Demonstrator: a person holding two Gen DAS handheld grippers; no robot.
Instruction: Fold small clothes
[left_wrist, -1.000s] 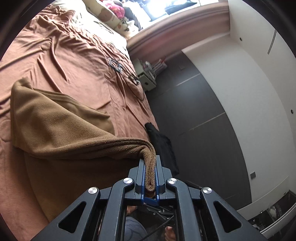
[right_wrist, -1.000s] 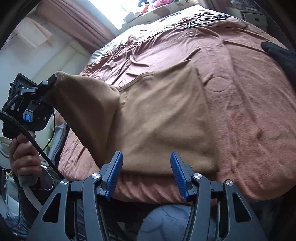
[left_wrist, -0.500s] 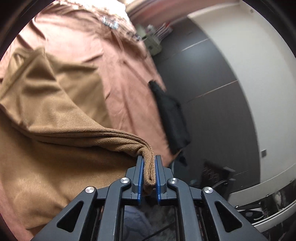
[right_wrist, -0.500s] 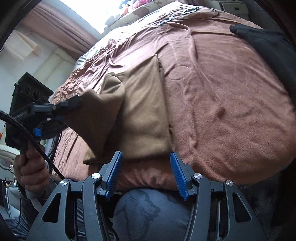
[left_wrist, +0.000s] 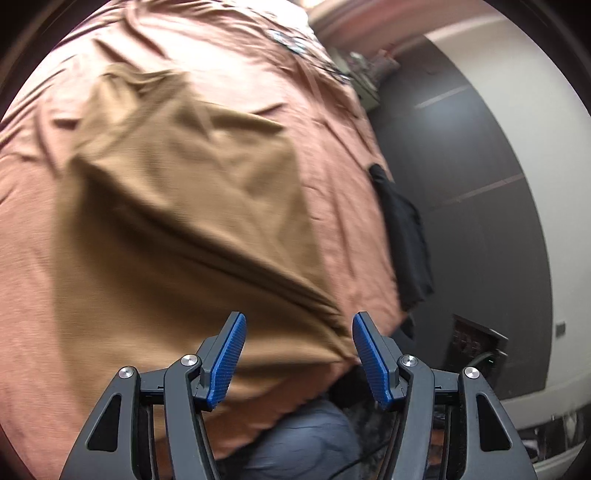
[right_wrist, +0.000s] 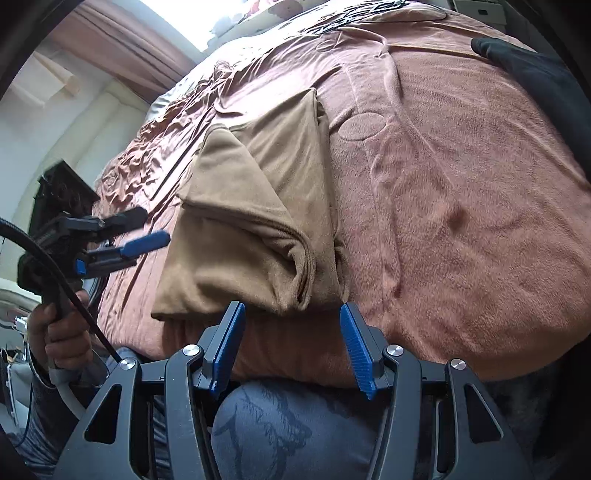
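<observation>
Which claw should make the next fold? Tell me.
Probably the right claw: open, empty, facing the brown garment's near folded edge. The left claw has just opened, releasing the cloth, and sits off to the side.

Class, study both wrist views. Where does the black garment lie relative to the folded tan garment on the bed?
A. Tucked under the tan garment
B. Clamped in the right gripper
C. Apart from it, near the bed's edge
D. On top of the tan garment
C: the black garment lies on the pink bedspread near its edge, with bare cover between it and the tan garment; the right gripper is open and empty.
</observation>
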